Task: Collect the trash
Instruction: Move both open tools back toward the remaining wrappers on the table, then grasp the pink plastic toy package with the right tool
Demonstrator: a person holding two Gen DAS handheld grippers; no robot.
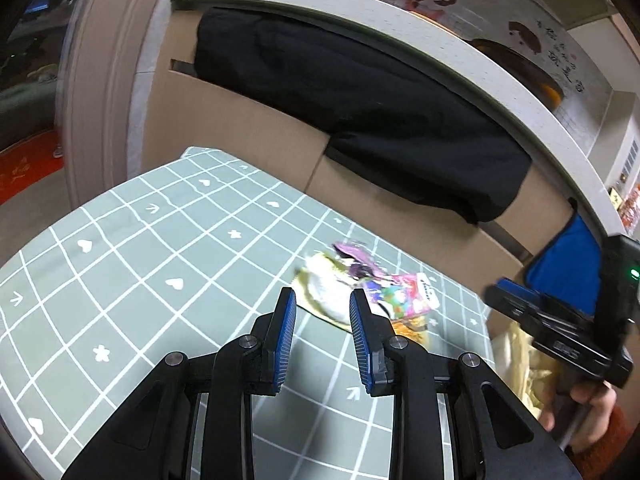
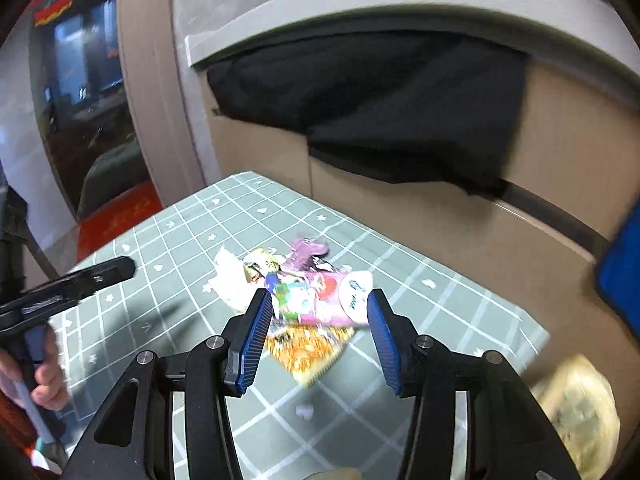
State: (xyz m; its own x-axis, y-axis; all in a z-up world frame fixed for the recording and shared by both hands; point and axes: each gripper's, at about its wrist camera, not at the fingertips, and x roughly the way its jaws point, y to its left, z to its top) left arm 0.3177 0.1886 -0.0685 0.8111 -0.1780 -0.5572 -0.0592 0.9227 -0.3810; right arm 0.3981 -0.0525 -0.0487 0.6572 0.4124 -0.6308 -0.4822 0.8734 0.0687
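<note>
Surface: we see a table [image 1: 120, 264] under a grey-green cloth with a white grid, small hearts, stars and arrows.
Trash: a loose heap of wrappers [image 2: 308, 292] lies near the far right corner of the table — a white crumpled piece, a purple scrap, a pink-and-white packet and an orange packet [image 2: 308, 346] at the near side of the heap.
Left gripper [image 1: 323, 300]: its 2 blue pads stand apart with nothing between them; it hangs above the cloth, the white piece just beyond its tips.
Right gripper [image 2: 318, 304]: jaws released and set wider, empty; the pink-and-white packet and the orange one show in the gap, but the frame is blurred, so we cannot say whether the tips touch them.
Hands: a hand [image 1: 592, 412] grips the right tool's handle; another hand [image 2: 48, 376] grips the left tool's.
Behind the table: a cardboard box [image 1: 248, 128] with a black cloth [image 1: 360, 96] draped over its top edge.
Off the right edge: a pale yellowish bag [image 2: 580, 404] — contents unclear.
</note>
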